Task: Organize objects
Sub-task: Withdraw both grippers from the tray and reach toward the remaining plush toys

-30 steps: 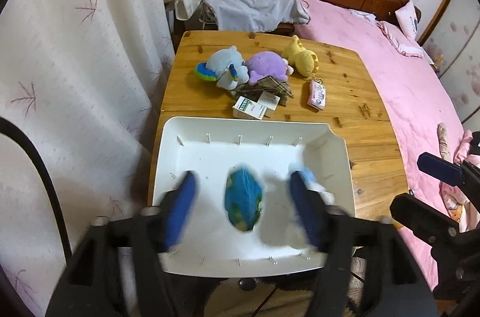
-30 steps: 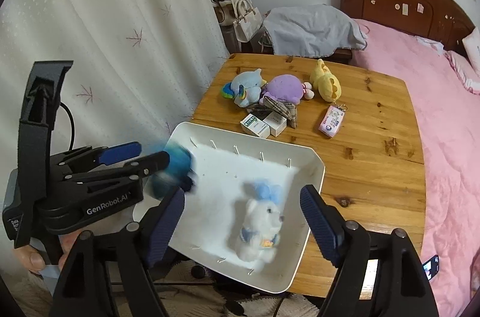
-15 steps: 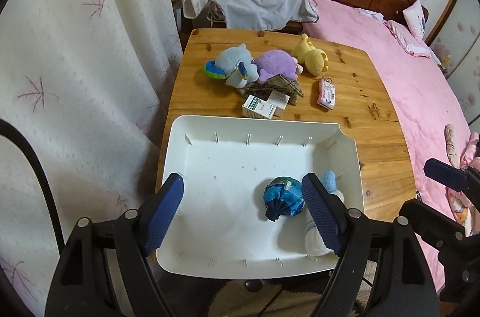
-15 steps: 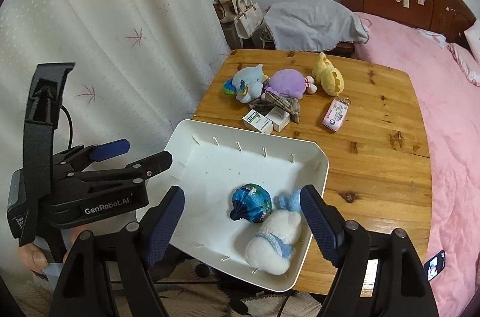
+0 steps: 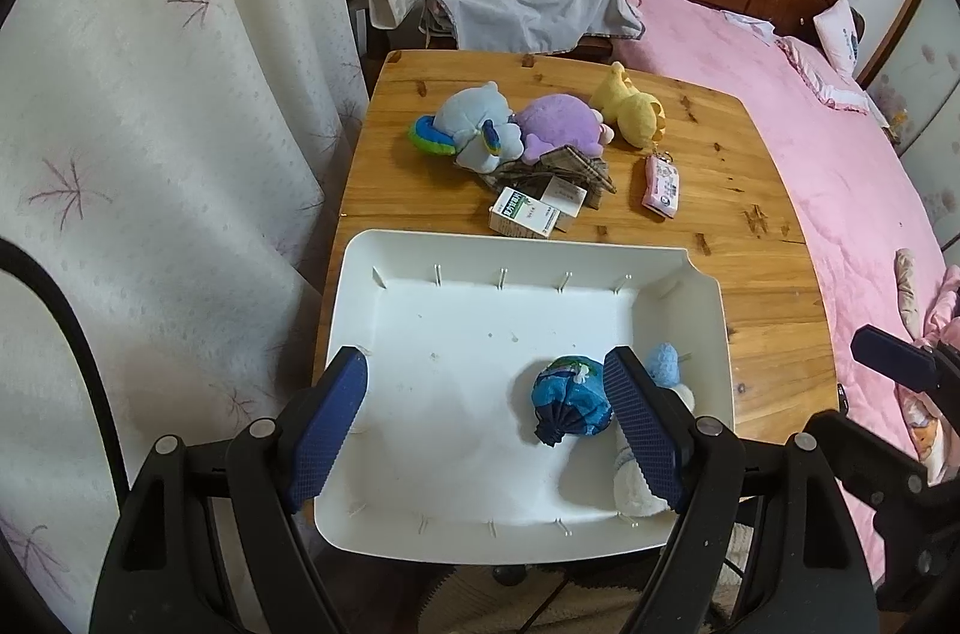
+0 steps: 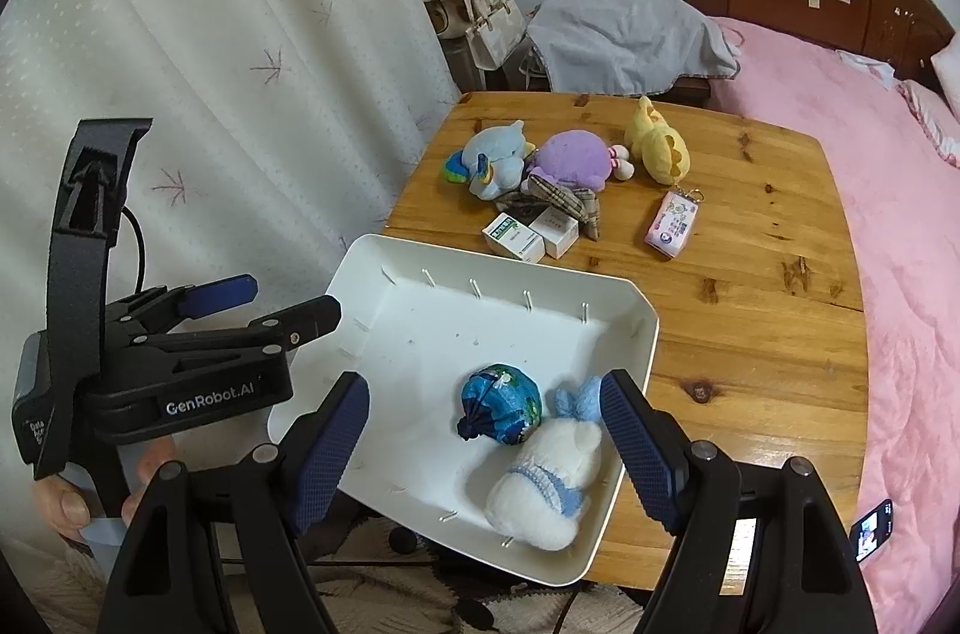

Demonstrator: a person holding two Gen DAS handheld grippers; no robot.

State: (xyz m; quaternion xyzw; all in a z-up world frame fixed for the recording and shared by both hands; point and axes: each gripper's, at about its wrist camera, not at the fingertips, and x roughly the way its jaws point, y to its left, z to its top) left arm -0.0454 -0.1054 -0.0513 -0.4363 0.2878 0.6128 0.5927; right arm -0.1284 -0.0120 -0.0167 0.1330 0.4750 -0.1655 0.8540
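A white tray (image 5: 468, 250) (image 6: 630, 328) sits at the table's near edge. In it lie a blue ball-shaped toy (image 5: 570, 403) (image 6: 501, 409) and a white plush with blue ears (image 5: 660, 370) (image 6: 549, 484), side by side at the tray's right end. My left gripper (image 5: 486, 424) is open and empty above the tray's near side. My right gripper (image 6: 483, 445) is open and empty over the two toys. Behind the tray lie a blue plush (image 5: 474, 133), a purple plush (image 5: 558, 121), a yellow plush (image 5: 630, 112), two small boxes (image 5: 537, 211), a plaid pouch (image 5: 576, 166) and a pink pouch (image 5: 660, 184).
The wooden table (image 5: 738, 238) stands between a white curtain (image 5: 150, 124) on the left and a pink bed (image 5: 840, 124) on the right. A grey cloth (image 5: 528, 4) lies behind the table. A phone (image 6: 870, 538) lies low right.
The blue ball toy left my left gripper, landed in the tray and came to rest beside the white plush. Both grippers drew back a little.
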